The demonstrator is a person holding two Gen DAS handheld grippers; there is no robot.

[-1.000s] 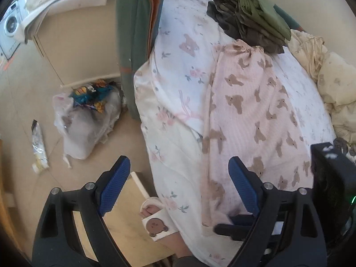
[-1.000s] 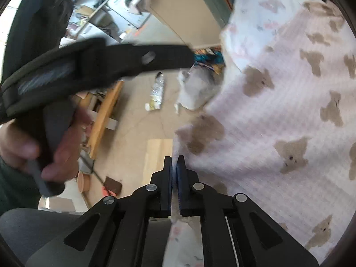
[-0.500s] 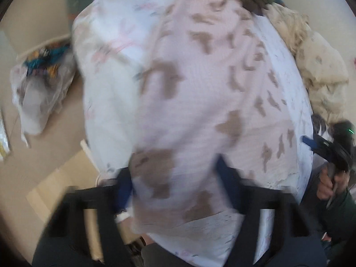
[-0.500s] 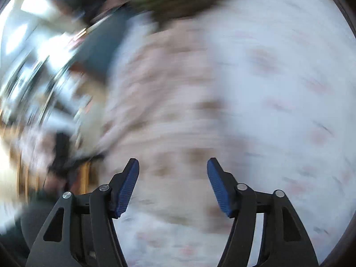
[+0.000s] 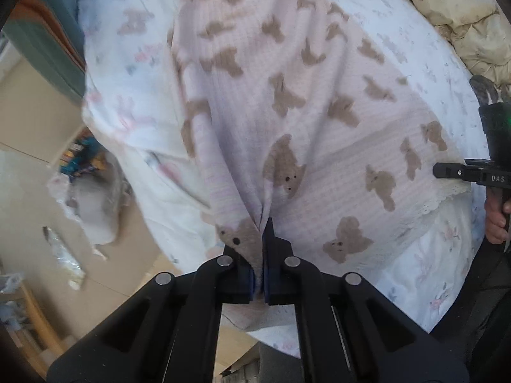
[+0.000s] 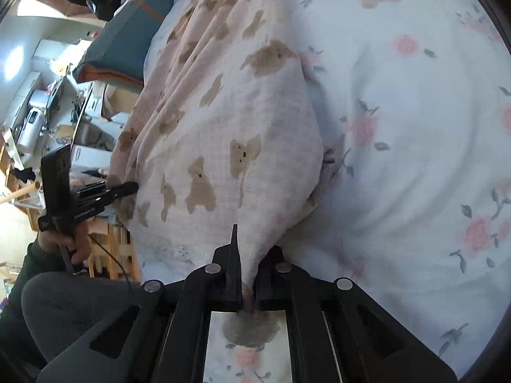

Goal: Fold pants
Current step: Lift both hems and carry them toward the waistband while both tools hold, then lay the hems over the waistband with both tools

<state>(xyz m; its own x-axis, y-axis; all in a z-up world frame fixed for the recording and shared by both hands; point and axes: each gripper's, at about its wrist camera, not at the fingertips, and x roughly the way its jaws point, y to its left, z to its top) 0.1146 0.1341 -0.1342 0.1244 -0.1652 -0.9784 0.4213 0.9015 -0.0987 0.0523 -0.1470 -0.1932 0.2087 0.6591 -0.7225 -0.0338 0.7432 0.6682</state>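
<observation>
The pants (image 5: 287,102) are pale pink with brown bears and lie lengthwise on a bed with a white floral sheet (image 5: 412,41). My left gripper (image 5: 260,265) is shut on the pants' near hem corner at the bed's edge, and the cloth fans out from it. My right gripper (image 6: 247,274) is shut on the other hem corner of the pants (image 6: 230,121), which bunch up and lift off the sheet (image 6: 415,127). Each gripper shows in the other's view: the right gripper (image 5: 453,172) at right, the left gripper (image 6: 108,191) at left.
A cream quilt (image 5: 460,9) is heaped at the bed's far right. A white plastic bag (image 5: 92,198) and a wrapper (image 5: 64,255) lie on the floor left of the bed. A green cushion (image 6: 127,48) stands at the bed's far left.
Both grippers moved onto the pants' hem and shut on it. The left was open above the bed edge; the right opened midway, swung over the bed and closed on cloth.
</observation>
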